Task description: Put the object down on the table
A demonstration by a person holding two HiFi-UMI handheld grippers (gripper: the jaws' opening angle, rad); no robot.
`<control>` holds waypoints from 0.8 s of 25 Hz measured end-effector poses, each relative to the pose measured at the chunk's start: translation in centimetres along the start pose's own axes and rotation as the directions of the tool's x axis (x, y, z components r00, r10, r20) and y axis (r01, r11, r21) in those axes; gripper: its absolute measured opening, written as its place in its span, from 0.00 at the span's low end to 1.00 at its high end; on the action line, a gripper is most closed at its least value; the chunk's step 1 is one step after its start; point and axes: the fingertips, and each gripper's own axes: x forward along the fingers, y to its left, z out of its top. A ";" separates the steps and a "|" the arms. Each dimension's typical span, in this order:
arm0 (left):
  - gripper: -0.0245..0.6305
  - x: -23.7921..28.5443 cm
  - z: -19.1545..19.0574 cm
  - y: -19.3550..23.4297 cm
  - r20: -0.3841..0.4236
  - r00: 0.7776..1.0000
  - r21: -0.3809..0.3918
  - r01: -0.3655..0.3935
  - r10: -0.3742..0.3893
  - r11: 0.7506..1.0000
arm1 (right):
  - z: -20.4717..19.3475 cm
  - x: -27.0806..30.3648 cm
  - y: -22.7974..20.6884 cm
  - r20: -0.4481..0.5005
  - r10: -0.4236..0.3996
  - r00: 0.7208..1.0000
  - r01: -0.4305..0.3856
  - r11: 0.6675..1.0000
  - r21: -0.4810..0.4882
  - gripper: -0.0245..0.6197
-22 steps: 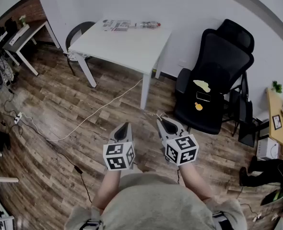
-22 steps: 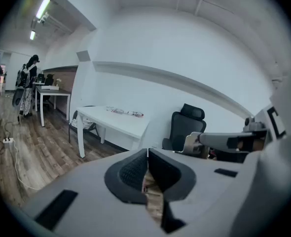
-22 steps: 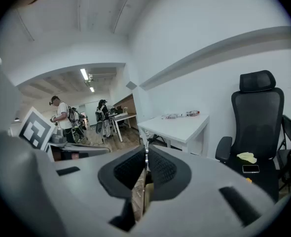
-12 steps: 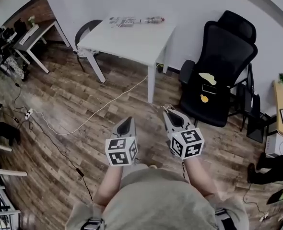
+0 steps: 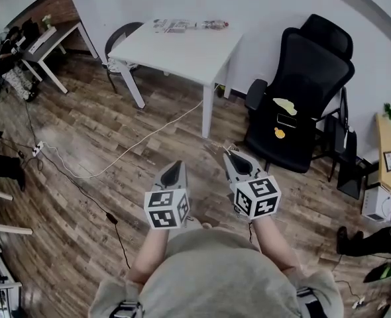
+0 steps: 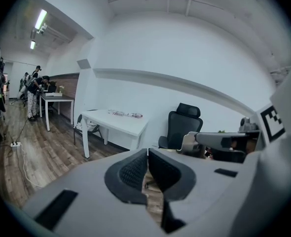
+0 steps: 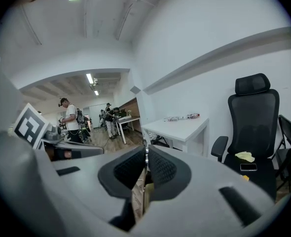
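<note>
The white table stands ahead by the wall, with papers and a bottle along its far edge; it also shows as the table and the table. Both grippers are held over the wooden floor, well short of it. My left gripper is shut, and nothing shows between its pads. My right gripper is shut on a small pale object that pokes out at its tip; its shape is too small to tell.
A black office chair stands right of the table with a yellow cloth and a phone on its seat. A white cable runs across the floor. Another chair sits behind the table. People stand at desks far left.
The view has shifted slightly towards the table and chair. Both grippers keep their places side by side and stay shut.
</note>
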 end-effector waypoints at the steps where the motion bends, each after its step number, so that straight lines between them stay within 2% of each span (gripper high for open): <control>1: 0.05 -0.1 -0.1 0.0 0.003 1.000 -0.002 -0.001 0.001 1.000 | 0.0 0.0 0.1 -0.001 0.001 1.000 -0.001 1.000 -0.002 0.07; 12: 0.05 0.5 0.2 -0.3 0.005 1.000 0.000 -0.004 0.004 1.000 | 0.2 0.5 -0.1 -0.001 0.012 1.000 -0.012 1.000 -0.009 0.07; 20: 0.05 3.7 1.1 1.2 0.001 1.000 -0.004 -0.003 0.003 1.000 | 0.6 3.5 -1.8 -0.006 0.007 1.000 -0.007 1.000 -0.005 0.08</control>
